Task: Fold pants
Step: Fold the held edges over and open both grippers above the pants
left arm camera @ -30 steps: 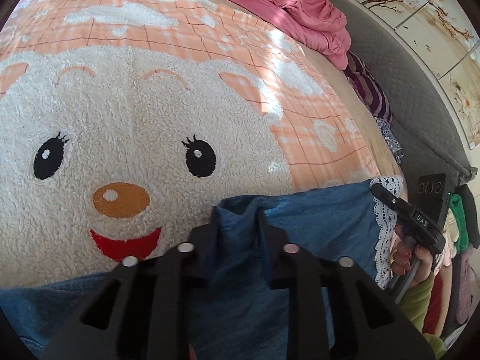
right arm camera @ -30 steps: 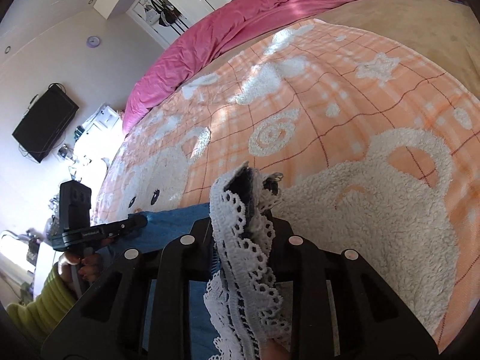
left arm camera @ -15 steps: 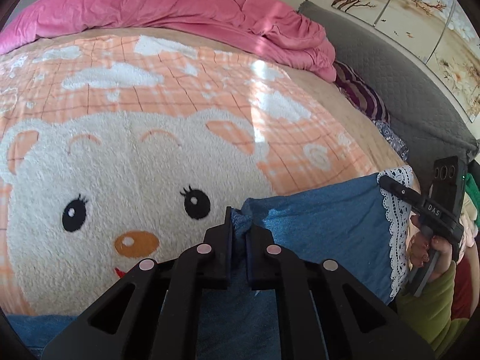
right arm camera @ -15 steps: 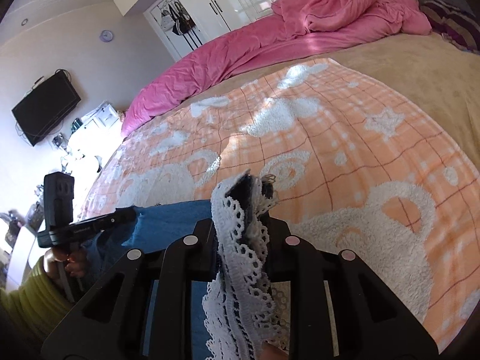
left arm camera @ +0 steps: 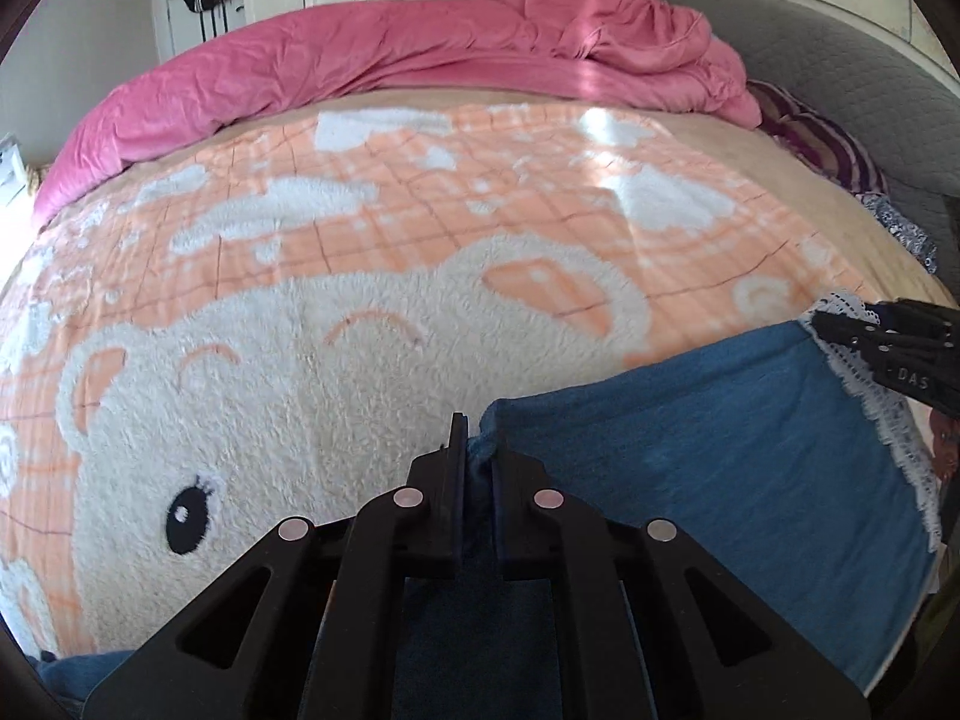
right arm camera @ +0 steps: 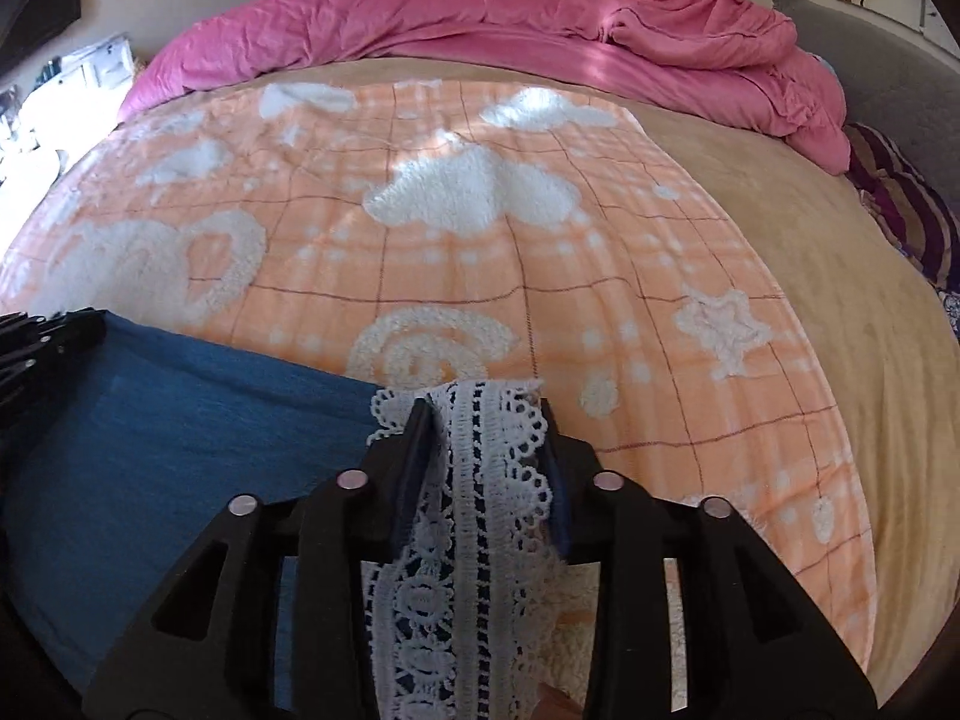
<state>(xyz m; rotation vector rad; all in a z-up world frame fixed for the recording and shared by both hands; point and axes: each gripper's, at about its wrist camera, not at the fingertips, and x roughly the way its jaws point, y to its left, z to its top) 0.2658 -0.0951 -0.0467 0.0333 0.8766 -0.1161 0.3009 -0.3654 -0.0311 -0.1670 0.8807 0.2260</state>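
Pants stretched crosswise between grippers; left gripper pinching blue edge, right gripper pinching lace hem.

A wide bed covered by a tan sheet carries a fluffy orange-checked blanket with a white bear face and clouds spread flat across its middle. Along the far side lies a rumpled pink duvet, with a purple striped pillow at the right end (near the grey quilted headboard). Blue denim pants with a white lace hem lie over the blanket's near edge.
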